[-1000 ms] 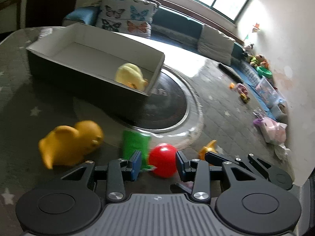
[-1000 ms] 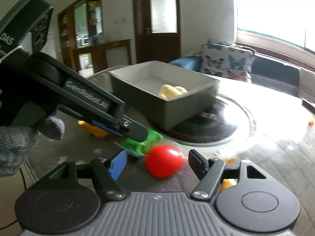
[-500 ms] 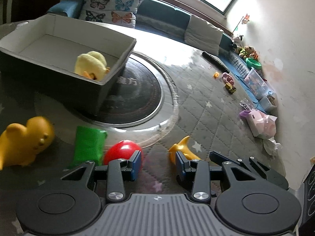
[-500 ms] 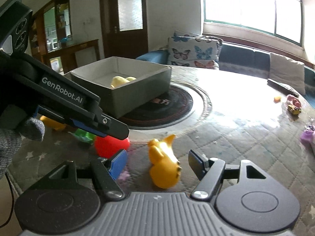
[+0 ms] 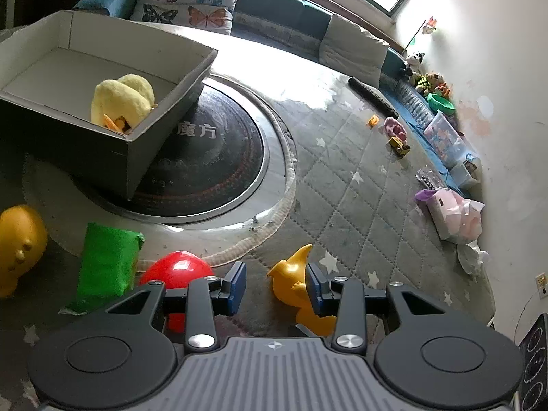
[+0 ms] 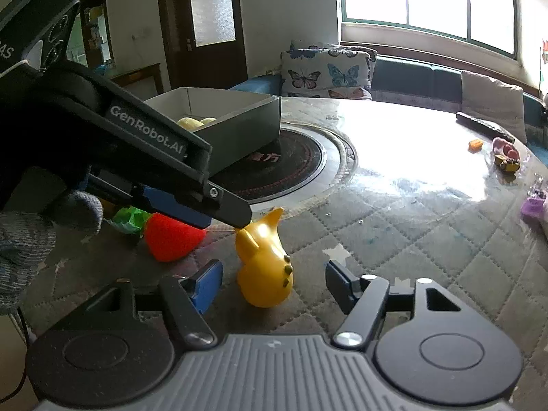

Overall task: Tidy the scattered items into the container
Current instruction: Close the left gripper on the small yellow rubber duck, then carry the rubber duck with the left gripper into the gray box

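Note:
A small yellow toy (image 5: 301, 291) (image 6: 265, 267) lies on the quilted mat. My left gripper (image 5: 276, 287) is open, and the toy sits against its right finger. My right gripper (image 6: 272, 282) is open around the same toy from the other side. A red toy (image 5: 176, 272) (image 6: 171, 239) and a green packet (image 5: 108, 260) (image 6: 132, 217) lie to the left. A bigger yellow toy (image 5: 19, 246) is at the far left. The grey box (image 5: 137, 140) (image 6: 246, 126) holds a pale yellow plush duck (image 5: 121, 101).
The box rests on a round black turntable (image 5: 219, 167). Small toys (image 6: 505, 157), a dark remote (image 5: 371, 97) and a pink bag (image 5: 453, 212) lie at the mat's far side. Sofa cushions (image 6: 328, 72) stand behind.
Both grippers have swung right, away from the red toy and onto the small yellow toy. The left gripper's fingers now flank the yellow toy's tail end.

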`<action>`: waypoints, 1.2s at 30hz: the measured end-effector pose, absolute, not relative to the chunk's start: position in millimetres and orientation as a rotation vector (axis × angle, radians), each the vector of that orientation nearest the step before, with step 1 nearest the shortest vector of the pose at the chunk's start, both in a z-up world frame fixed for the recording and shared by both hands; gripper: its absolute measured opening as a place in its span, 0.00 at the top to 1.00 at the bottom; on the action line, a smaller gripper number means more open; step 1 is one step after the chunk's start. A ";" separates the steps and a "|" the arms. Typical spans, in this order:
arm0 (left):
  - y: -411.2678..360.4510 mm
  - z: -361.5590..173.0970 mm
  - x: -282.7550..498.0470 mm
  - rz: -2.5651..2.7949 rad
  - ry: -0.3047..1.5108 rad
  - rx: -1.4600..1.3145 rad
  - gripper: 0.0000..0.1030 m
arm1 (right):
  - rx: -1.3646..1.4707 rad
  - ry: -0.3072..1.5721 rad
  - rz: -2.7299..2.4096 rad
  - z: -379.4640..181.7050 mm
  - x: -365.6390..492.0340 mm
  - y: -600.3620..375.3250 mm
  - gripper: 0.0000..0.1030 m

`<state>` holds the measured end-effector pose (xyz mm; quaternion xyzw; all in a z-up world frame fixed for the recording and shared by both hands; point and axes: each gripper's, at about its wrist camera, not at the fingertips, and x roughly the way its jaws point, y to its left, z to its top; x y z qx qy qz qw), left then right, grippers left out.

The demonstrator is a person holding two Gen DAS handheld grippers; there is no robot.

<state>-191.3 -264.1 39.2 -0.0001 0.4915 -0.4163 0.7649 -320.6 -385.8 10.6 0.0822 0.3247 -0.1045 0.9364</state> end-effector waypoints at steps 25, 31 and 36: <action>-286.0 25.5 -189.9 -0.920 1.108 0.012 0.62 | 0.209 0.676 -0.175 3.6 -319.3 -384.9 0.67; -290.7 20.3 -187.0 -0.917 1.129 0.007 0.61 | 0.209 0.677 -0.178 3.8 -319.8 -383.3 0.67; -289.0 20.0 -187.7 -0.921 1.119 0.001 0.62 | 0.210 0.679 -0.180 4.4 -319.4 -382.8 0.67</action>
